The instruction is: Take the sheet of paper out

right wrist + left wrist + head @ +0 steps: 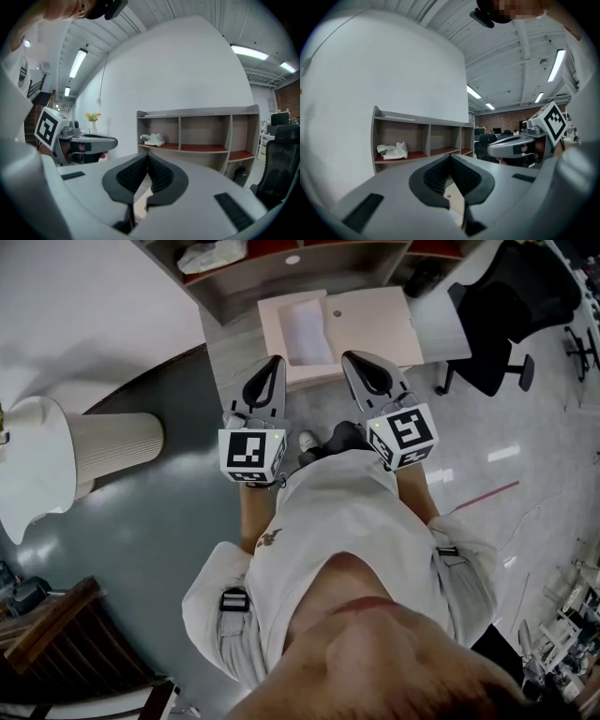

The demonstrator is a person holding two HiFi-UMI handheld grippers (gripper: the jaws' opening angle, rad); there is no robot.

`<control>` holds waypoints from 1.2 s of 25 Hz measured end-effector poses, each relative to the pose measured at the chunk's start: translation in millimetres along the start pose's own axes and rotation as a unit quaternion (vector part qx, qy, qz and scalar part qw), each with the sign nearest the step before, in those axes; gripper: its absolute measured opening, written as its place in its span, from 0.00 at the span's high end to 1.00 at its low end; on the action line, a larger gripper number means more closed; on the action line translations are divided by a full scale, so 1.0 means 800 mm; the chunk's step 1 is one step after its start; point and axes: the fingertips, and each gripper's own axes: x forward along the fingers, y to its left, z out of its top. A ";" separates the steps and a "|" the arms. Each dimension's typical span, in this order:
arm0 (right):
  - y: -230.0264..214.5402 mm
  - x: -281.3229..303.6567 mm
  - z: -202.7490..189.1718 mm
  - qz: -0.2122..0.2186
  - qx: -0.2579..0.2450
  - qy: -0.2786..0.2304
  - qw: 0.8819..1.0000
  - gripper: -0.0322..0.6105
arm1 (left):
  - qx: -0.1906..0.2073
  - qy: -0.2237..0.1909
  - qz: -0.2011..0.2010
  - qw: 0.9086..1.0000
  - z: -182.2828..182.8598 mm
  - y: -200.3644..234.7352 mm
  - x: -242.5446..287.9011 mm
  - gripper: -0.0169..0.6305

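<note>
**Fingers (436, 174) shut tight, nothing held**

The left gripper (275, 362) has its two fingers pressed together with nothing between them. The right gripper (348, 358) beside it has its jaws closed and empty too. A person holds both side by side, pointing at a grey table (225, 352). On the table sits a flat beige box (273, 338) with its lid (375, 322) laid open to the right. The white sheet of paper (307, 330) lies inside the box, apart from both grippers. A shelf unit (197, 136) stands against the wall behind.

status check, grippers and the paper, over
Left gripper shut, empty. Right gripper shut, empty. Sheet of paper lies in open box ahead, untouched. Nothing over it.
</note>
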 end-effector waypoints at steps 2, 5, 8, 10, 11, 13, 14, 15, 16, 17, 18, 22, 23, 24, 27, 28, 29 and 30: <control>-0.004 0.006 0.001 -0.006 -0.002 0.002 1.000 0.92 | 0.000 0.000 -0.004 1.000 0.000 0.007 0.006 0.94; -0.011 0.016 0.003 -0.007 0.000 0.006 1.000 0.92 | -0.001 0.002 -0.005 1.000 0.000 0.016 0.019 0.94; -0.018 0.028 0.005 0.001 0.002 0.008 1.000 0.92 | -0.002 0.005 -0.002 1.000 0.002 0.023 0.032 0.94; -0.023 0.040 0.007 0.009 0.004 0.007 1.000 0.92 | 0.000 0.008 0.004 1.000 0.002 0.028 0.040 0.94; -0.026 0.047 0.008 0.015 0.005 0.006 1.000 0.92 | 0.002 0.011 0.008 1.000 0.002 0.032 0.044 0.94; -0.034 0.062 0.012 0.026 0.007 0.003 1.000 0.92 | 0.008 0.015 0.014 1.000 0.003 0.038 0.055 0.94; -0.039 0.070 0.015 0.032 0.006 0.002 0.999 0.92 | 0.011 0.016 0.017 1.000 0.004 0.042 0.063 0.94; -0.044 0.079 0.017 0.037 0.005 0.000 0.999 0.92 | 0.013 0.017 0.020 1.000 0.005 0.046 0.070 0.94; -0.050 0.088 0.019 0.041 0.005 -0.001 0.999 0.92 | 0.014 0.018 0.023 0.999 0.006 0.051 0.078 0.94; -0.056 0.097 0.021 0.045 0.005 -0.002 0.999 0.92 | 0.013 0.018 0.027 0.999 0.006 0.056 0.085 0.94; -0.062 0.106 0.022 0.049 0.006 -0.002 0.999 0.92 | 0.012 0.020 0.030 0.999 0.006 0.061 0.093 0.94; -0.091 0.139 0.019 0.060 0.012 0.001 0.998 0.92 | 0.008 0.029 0.036 0.999 0.001 0.074 0.130 0.94; -0.099 0.148 0.017 0.062 0.014 0.004 0.998 0.92 | 0.008 0.032 0.034 0.999 0.000 0.077 0.140 0.94; -0.108 0.157 0.015 0.063 0.018 0.005 0.998 0.92 | 0.008 0.033 0.032 0.999 -0.002 0.081 0.150 0.94; -0.134 0.176 0.013 0.073 0.043 -0.007 0.996 0.92 | 0.010 0.038 0.026 0.999 -0.011 0.091 0.179 0.94; -0.142 0.181 0.011 0.076 0.052 -0.009 0.996 0.92 | 0.011 0.041 0.025 0.999 -0.015 0.094 0.188 0.94; -0.150 0.186 0.006 0.077 0.058 -0.007 0.995 0.92 | 0.011 0.044 0.024 0.999 -0.020 0.096 0.196 0.94; -0.158 0.192 0.000 0.077 0.060 -0.003 0.995 0.92 | 0.012 0.047 0.023 0.999 -0.024 0.098 0.204 0.94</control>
